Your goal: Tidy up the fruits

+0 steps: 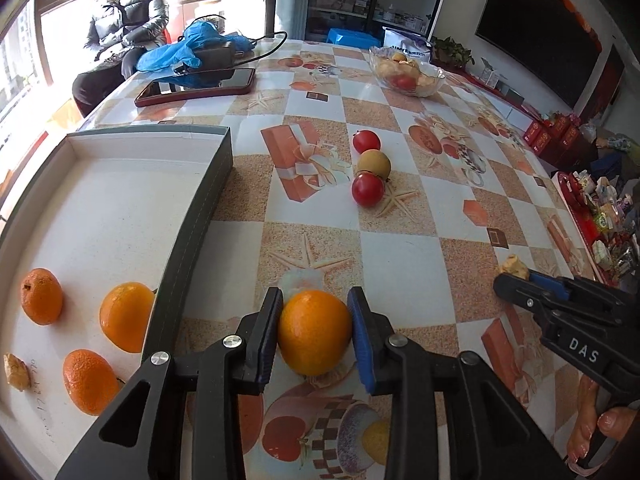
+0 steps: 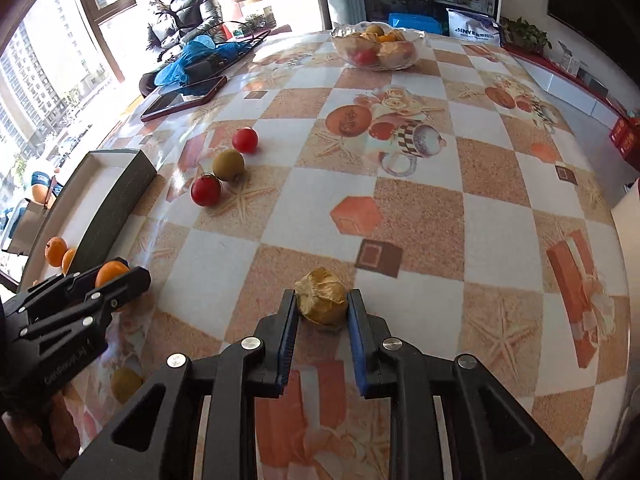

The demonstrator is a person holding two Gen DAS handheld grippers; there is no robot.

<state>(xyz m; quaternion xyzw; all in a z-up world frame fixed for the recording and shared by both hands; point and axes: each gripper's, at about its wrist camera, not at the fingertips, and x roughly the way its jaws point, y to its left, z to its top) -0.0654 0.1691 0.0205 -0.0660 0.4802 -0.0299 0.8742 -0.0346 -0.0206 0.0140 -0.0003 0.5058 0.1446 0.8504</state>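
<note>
My left gripper [image 1: 315, 330] is shut on an orange [image 1: 315, 332] just above the table, right of a dark-walled box [image 1: 192, 216] with a white floor. The box holds three oranges [image 1: 126, 316] and a papery husked fruit [image 1: 17, 372]. My right gripper [image 2: 322, 306] is shut on a tan husked fruit [image 2: 321, 296] low over the table; it also shows in the left wrist view [image 1: 514, 267]. Two red tomatoes [image 1: 367, 189] and a yellow-brown round fruit [image 1: 374, 164] lie in a row mid-table.
A glass bowl of fruit [image 1: 408, 70] stands at the far side. A phone [image 1: 196, 86], blue cloth [image 1: 188, 50] and cables lie at the far left. A seated person [image 1: 124, 12] is beyond the table. Boxes and snacks [image 1: 600, 216] sit off the right edge.
</note>
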